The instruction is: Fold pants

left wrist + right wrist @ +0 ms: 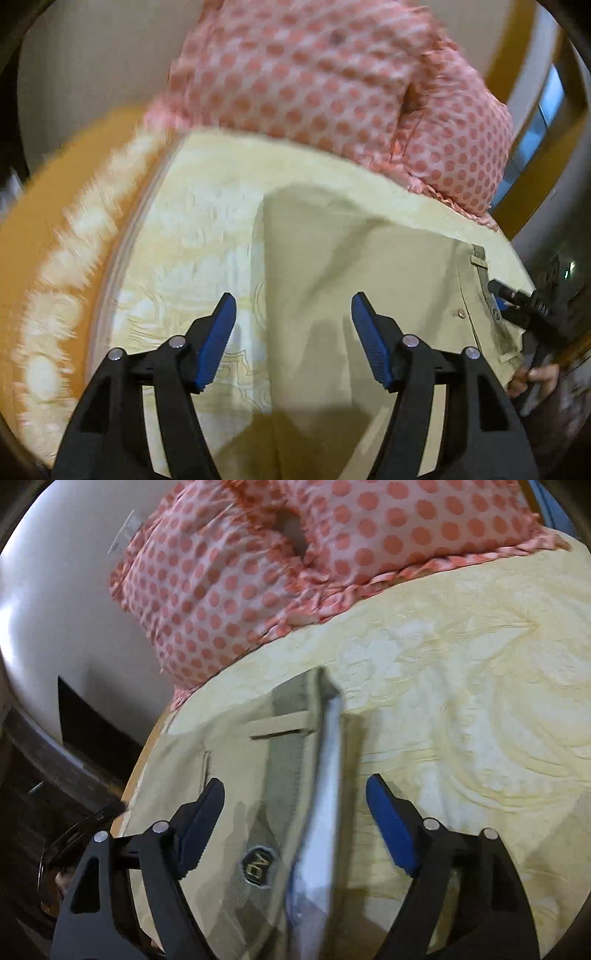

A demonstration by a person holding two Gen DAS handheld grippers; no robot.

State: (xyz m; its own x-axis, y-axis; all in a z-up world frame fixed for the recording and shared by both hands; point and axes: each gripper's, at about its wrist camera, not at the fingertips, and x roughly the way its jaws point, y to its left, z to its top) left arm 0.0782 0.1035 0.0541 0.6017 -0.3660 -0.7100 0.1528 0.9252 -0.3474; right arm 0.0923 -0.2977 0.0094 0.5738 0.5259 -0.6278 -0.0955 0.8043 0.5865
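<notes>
Your left tool (291,310) is wide open and holds nothing; the pants (369,266) lie flat on the bed (192,221) under and ahead of it. Your right tool (295,794) is also spread wide and empty, with the waistband (288,738) running between its fingers. Beyond both tools sits a pink dotted pillow (229,583), with a pale wall (55,590) behind. The bedspread is cream with a raised pattern, orange toward the left tool's outer side.
</notes>
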